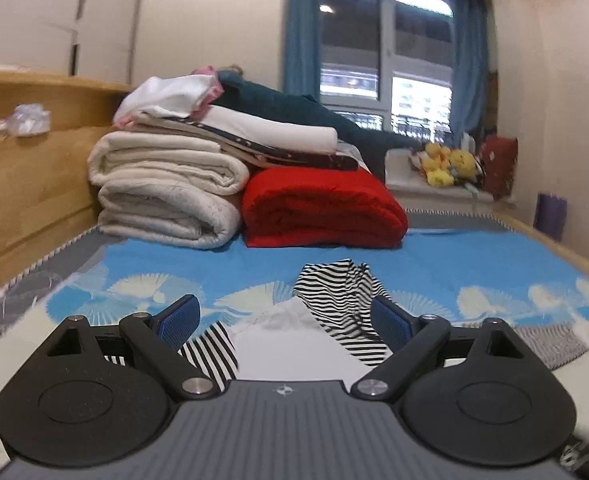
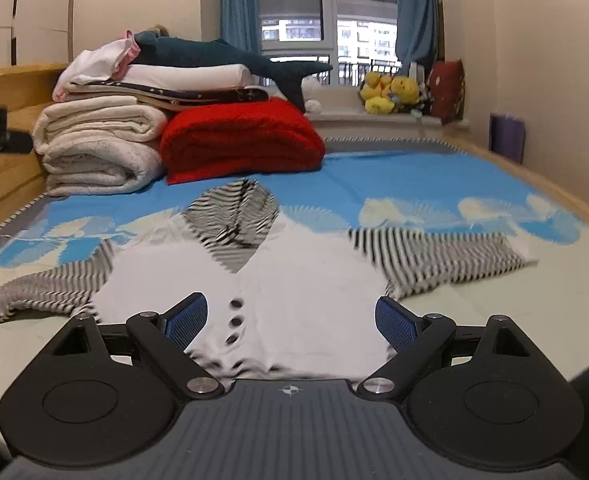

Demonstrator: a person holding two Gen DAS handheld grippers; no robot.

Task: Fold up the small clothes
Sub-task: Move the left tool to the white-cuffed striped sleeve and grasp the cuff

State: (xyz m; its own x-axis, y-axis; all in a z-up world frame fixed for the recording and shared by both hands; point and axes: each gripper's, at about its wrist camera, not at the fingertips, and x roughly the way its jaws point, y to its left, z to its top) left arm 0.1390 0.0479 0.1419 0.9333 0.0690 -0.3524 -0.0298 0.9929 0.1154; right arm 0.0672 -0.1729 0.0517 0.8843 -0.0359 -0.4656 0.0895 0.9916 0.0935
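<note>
A small white garment with black-and-white striped sleeves and hood lies spread flat on the blue patterned bed cover. Its left sleeve and right sleeve stretch out to the sides, and dark buttons run down its front. My right gripper is open and empty over the garment's lower front. In the left wrist view the garment shows with its striped hood bunched up. My left gripper is open and empty just above it.
At the head of the bed stand folded cream blankets, a red blanket and a plush shark on top. A wooden bed frame runs along the left. Yellow plush toys sit on the window sill.
</note>
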